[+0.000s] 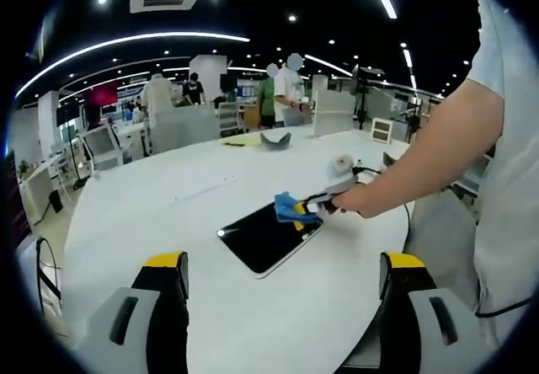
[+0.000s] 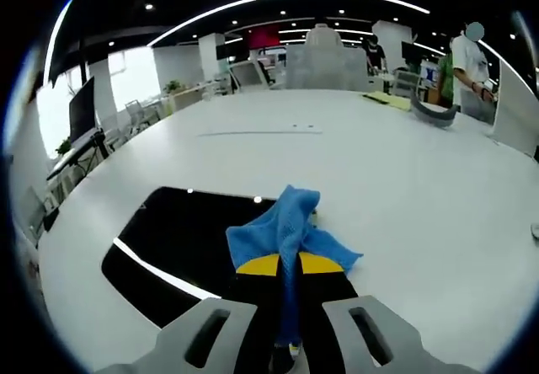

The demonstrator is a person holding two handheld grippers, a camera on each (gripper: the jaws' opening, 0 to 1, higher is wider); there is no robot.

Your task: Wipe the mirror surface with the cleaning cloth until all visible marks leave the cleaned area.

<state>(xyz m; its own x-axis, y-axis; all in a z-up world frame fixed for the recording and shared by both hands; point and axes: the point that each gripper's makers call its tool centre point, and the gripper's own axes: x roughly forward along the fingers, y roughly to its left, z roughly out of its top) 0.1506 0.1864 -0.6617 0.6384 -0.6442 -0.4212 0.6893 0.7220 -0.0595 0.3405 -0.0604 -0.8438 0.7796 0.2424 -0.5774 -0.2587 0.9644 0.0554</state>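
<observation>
A broad white desk (image 1: 210, 197) in an open-plan office is carrying the work, with people standing at its far side and a grey curved object (image 1: 275, 138) lying near them. Toward the near edge, the mirror (image 1: 268, 237), a dark rounded-corner panel, is lying flat on the desk and reflecting the ceiling strip lights as a bright streak in the right gripper view.

The person's hand (image 1: 362, 199) is reaching in from the right with the right claw (image 2: 280, 266), which is pinching the blue cleaning cloth (image 2: 286, 231) between its yellow-tipped jaws; the cloth is bunching up at the mirror's right-hand corner and spilling partly onto the desk. The left claw (image 1: 282, 277) is hovering wide and empty over the near desk, well apart from the mirror.

Judging from this, wiping is under way at one corner and most of the glass is not yet covered; marks on the dark surface are too faint to tell. Doing it well is likely meaning keeping the cloth flat under the jaws rather than letting yellow tips scrape glass, pressing lightly, and sweeping in overlapping passes across the panel toward its far corner. The unrestrained mirror could be sliding on the smooth desk, so the idle left claw may be steadying an edge.
</observation>
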